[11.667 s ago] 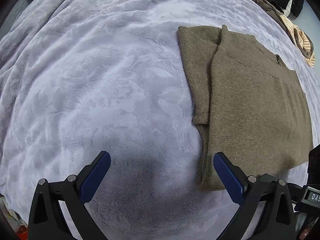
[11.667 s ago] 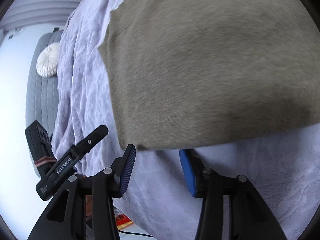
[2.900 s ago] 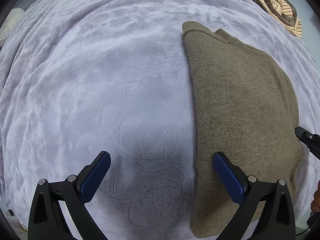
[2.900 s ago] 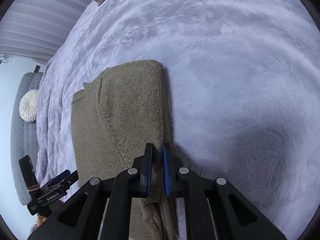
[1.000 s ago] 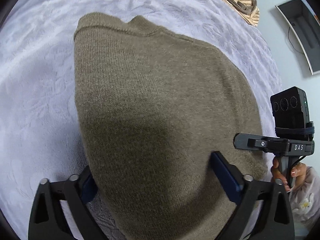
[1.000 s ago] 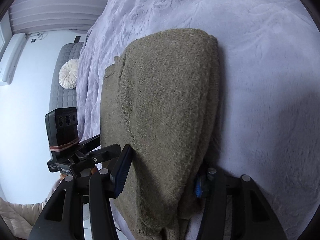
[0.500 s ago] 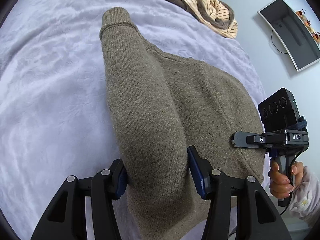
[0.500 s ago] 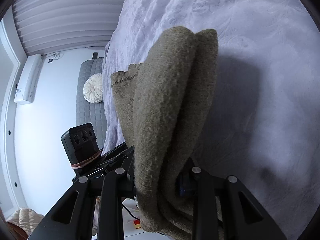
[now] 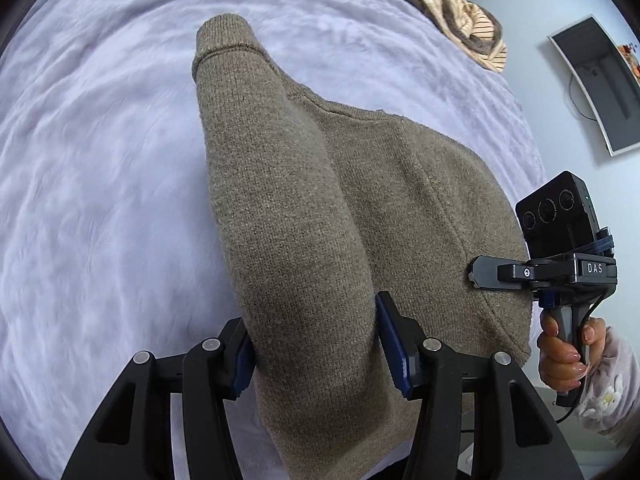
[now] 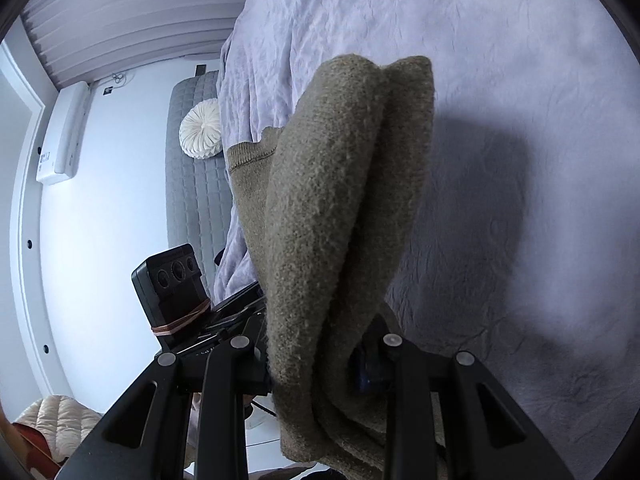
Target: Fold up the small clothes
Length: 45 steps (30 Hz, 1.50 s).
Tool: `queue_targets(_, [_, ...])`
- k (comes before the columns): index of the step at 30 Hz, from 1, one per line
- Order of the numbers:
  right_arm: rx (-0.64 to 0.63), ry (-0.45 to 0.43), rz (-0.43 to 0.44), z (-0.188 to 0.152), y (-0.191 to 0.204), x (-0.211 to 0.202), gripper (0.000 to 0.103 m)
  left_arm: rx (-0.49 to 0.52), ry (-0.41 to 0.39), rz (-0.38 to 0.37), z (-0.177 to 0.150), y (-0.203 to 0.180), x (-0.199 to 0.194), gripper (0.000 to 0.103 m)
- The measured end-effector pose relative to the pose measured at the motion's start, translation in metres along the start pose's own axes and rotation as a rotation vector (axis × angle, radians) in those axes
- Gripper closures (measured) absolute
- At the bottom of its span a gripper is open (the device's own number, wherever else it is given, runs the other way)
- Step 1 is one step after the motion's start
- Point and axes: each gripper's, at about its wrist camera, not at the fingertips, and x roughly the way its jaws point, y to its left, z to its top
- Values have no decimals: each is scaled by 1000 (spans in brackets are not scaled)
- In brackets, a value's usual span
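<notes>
On the bed: my two grippers hold one folded olive-brown sweater (image 9: 304, 216) raised off the lavender blanket (image 9: 100, 168).
Left gripper (image 9: 316, 344): blue pads pressed into both sides of a thick roll of the knit; clamped on the sweater. The jaws have just been closing, with the sweater between them.
Right gripper (image 10: 316, 364): fingers squeezed on a doubled fold of the same sweater (image 10: 336, 208); the right pad shows only as a sliver of blue, the left is buried in knit. Gripping, jaws have just been closing on the cloth.
Sweater edges: ribbed hem or cuff end (image 9: 224, 36) sticks out farthest from me in the left view; a seamed edge runs across the flatter panel toward my right hand (image 9: 564, 344). In the right view two rounded fold edges lie side by side, a stitched edge (image 10: 252, 156) to their left.
Lower end: hangs below both grippers; whether it touches the blanket I cannot tell.
Open room: broad bare blanket to the left of the sweater in the left view, and to the right of it in the right view, where its shadow (image 10: 480, 192) falls.
Far corner: striped clothes pile (image 9: 464, 20) at the bed's edge, well apart.
Beyond the bed: grey quilted headboard (image 10: 192, 184) with round white cushion (image 10: 202, 130); wall monitor (image 9: 600, 80).
</notes>
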Motion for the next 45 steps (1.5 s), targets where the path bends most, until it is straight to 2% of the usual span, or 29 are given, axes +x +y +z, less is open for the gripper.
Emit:
queue_targets(4, [25, 25, -28, -5, -14, 22, 72, -35, 16, 25, -22, 16, 15, 48])
queue_targets(7, [3, 34, -122, -2, -20, 29, 72, -60, 18, 87, -27, 28, 26, 48])
queue_targets(9, [-3, 15, -191, 2, -20, 24, 71, -84, 11, 90, -28, 37, 26, 44])
queue_targets(11, [-33, -6, -281, 5, -14, 15, 69, -94, -7, 103, -30, 45, 19, 40])
queue_targets(12, [-69, -14, -360, 5, -8, 10, 69, -91, -14, 122, -31, 48, 15, 34])
queue_targets(15, [-134, -44, -567, 5, 7, -1, 68, -75, -32, 220, -34, 49, 8, 31])
queue_targets(17, [-165, -69, -668, 0, 14, -11, 73, -71, -32, 279, -39, 49, 3, 31])
queue_targets(18, [-195, -82, -708, -2, 21, -14, 92, -68, -34, 298, -41, 48, 0, 31])
queue_targets(19, [-223, -88, -752, -6, 28, -16, 99, -62, -39, 307, -43, 46, -3, 32])
queue_targets(20, [-247, -94, -783, -12, 32, -19, 99, -55, -46, 308, -45, 43, -7, 32])
queue_targets(24, [-326, -96, -737, -35, 61, -13, 99, -11, -62, 277, -52, 23, -18, 32])
queue_targets(26, [-362, -76, -746, -45, 69, -4, 99, 3, -55, 243, -57, 14, -18, 32])
queue_targets(31, [-346, -27, -779, -61, 59, 17, 99, 4, -1, 124, -64, -10, 4, 32])
queue_targets(34, [-362, -7, -880, -63, 47, 29, 100, 25, 41, 164, -74, -13, 25, 32])
queue_targets(36, [-351, 2, -916, -63, 37, 33, 100, 47, 47, 196, -78, -13, 34, 32])
queue_targets(42, [-345, 13, -946, -60, 14, 41, 100, 60, 57, 216, -77, -12, 39, 31])
queue_targets(45, [-359, 16, -970, -64, 16, 40, 100, 68, 65, 240, -81, -11, 40, 31])
